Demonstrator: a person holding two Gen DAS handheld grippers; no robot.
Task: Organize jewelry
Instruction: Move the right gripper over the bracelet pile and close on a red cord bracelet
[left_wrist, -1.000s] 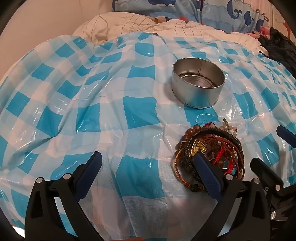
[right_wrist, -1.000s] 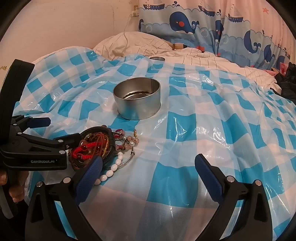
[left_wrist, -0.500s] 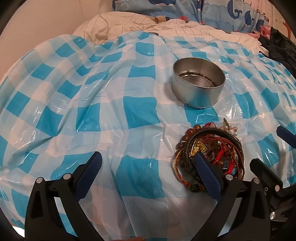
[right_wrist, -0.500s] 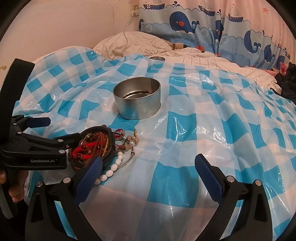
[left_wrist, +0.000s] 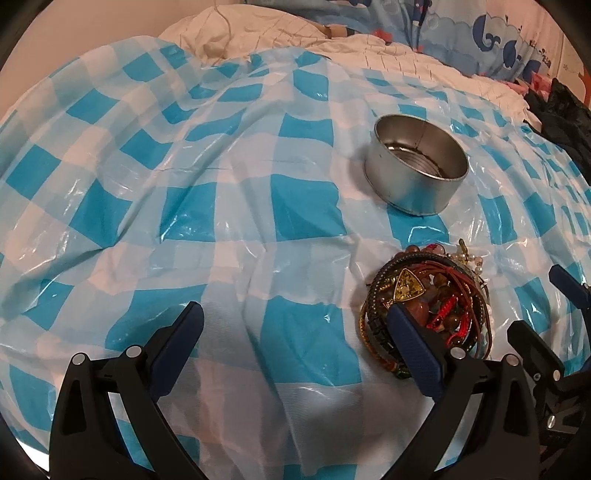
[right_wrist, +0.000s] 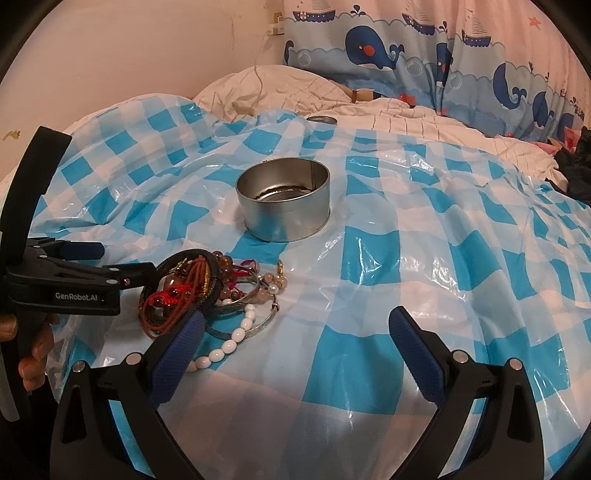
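A heap of bracelets and beaded strings (left_wrist: 424, 306) lies on the blue-and-white checked plastic sheet (left_wrist: 221, 206); it also shows in the right wrist view (right_wrist: 207, 291). An open round metal tin (left_wrist: 417, 170) stands just behind it, also seen in the right wrist view (right_wrist: 284, 199). My left gripper (left_wrist: 295, 347) is open, and its right finger rests against the heap's near edge. My right gripper (right_wrist: 295, 347) is open and empty, to the right of the heap, with its left finger beside the white beads (right_wrist: 229, 343).
The sheet covers a bed, wrinkled and raised in the middle. White bedding (right_wrist: 295, 85) and a whale-print curtain (right_wrist: 443, 55) lie behind. Dark cloth (right_wrist: 576, 166) sits at the far right. A small round metal lid (right_wrist: 322, 119) lies at the sheet's far edge.
My left gripper has pushed forward slightly into the heap, and the bracelets now sit bunched and partly lifted against its right finger. My right gripper has barely moved.
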